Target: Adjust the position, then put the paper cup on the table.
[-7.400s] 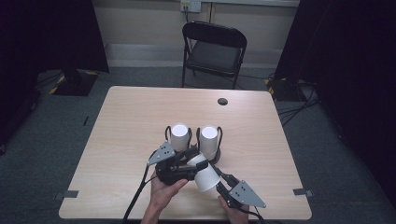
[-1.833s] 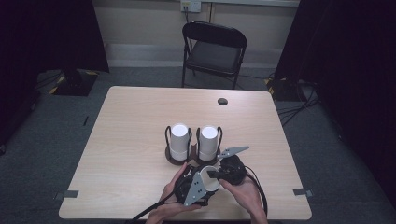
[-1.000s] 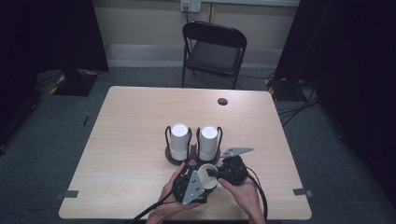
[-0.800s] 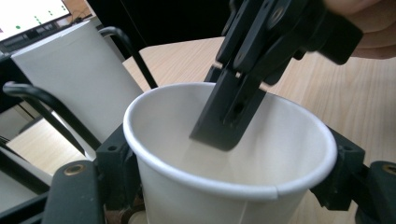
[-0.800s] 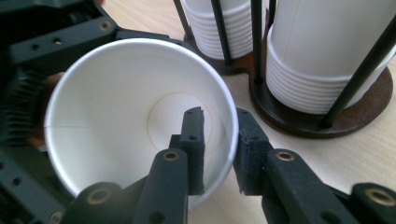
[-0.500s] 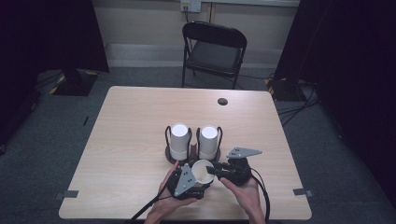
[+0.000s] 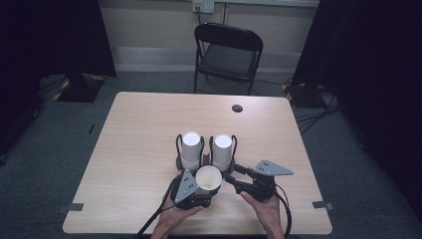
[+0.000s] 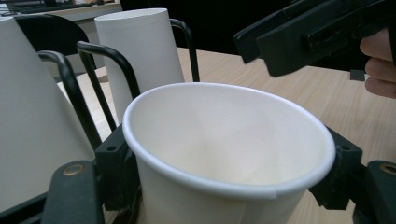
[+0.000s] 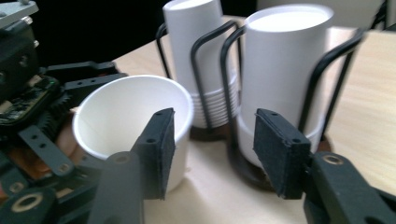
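Nearest the camera, at the lower middle of the high view, the left gripper [image 7: 203,185] pinches a single white paper cup [image 7: 208,178], mouth up; in the left gripper view its black jaws press on both sides of the cup wall [image 8: 219,186] just under the rolled rim. Just right of it in the high view, the right gripper [image 7: 230,175] has let go: its jaws have just been opening, and in the right gripper view its pads [image 9: 159,149] stand spread with nothing between them, the cup [image 9: 130,126] left of the near pad.

To do this step well, I would keep the left grip light, since a thin paper wall will likely dent or go oval under more squeeze. The right gripper should draw back toward the lower right before the cup travels, so its near pad does not catch the rim.

Beyond, at the centre of the high view, two inverted stacks of paper cups [image 7: 191,149] stand in a black wire cup holder [image 7: 178,145] on the wooden table [image 7: 139,129]. Carry the cup clear of the wire loops; a knock could tip a stack.
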`<action>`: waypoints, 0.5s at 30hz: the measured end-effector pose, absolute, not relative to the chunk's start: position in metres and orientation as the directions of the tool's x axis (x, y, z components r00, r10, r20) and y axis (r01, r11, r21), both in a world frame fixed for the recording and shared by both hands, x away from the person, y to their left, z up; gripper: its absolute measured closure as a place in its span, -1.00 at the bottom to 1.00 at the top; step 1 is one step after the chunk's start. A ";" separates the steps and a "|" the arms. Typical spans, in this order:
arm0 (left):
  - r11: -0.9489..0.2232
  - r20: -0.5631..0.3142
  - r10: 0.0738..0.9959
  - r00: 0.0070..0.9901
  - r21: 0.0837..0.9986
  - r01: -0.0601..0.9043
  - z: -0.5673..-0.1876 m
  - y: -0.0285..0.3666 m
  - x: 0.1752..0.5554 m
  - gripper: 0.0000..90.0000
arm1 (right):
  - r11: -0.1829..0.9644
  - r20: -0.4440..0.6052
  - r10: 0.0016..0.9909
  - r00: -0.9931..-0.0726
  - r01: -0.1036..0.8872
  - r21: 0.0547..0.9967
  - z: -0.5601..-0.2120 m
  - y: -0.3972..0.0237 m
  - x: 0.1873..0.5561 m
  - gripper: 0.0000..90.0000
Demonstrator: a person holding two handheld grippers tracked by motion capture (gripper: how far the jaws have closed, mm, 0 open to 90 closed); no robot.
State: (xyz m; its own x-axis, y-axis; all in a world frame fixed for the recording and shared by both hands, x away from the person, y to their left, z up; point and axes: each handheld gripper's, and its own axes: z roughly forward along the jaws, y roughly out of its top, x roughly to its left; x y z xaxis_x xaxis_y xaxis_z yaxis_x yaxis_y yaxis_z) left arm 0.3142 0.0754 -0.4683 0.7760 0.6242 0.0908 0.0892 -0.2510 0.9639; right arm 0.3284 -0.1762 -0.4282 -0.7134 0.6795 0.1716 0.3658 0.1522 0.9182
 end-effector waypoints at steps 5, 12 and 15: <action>-0.230 0.068 0.641 0.764 0.967 0.106 -0.468 0.082 0.313 -0.44 | 0.099 0.169 0.713 -0.680 0.336 0.937 -0.433 -0.186 0.327 -0.03; -0.203 0.039 0.649 0.760 0.971 0.124 -0.467 0.093 0.315 -0.44 | 0.066 0.158 0.763 -0.626 0.320 0.945 -0.445 -0.196 0.325 -0.19; -0.202 0.041 0.661 0.750 0.971 0.125 -0.466 0.097 0.315 -0.45 | 0.026 0.191 0.781 -0.594 0.337 0.941 -0.450 -0.200 0.324 -0.26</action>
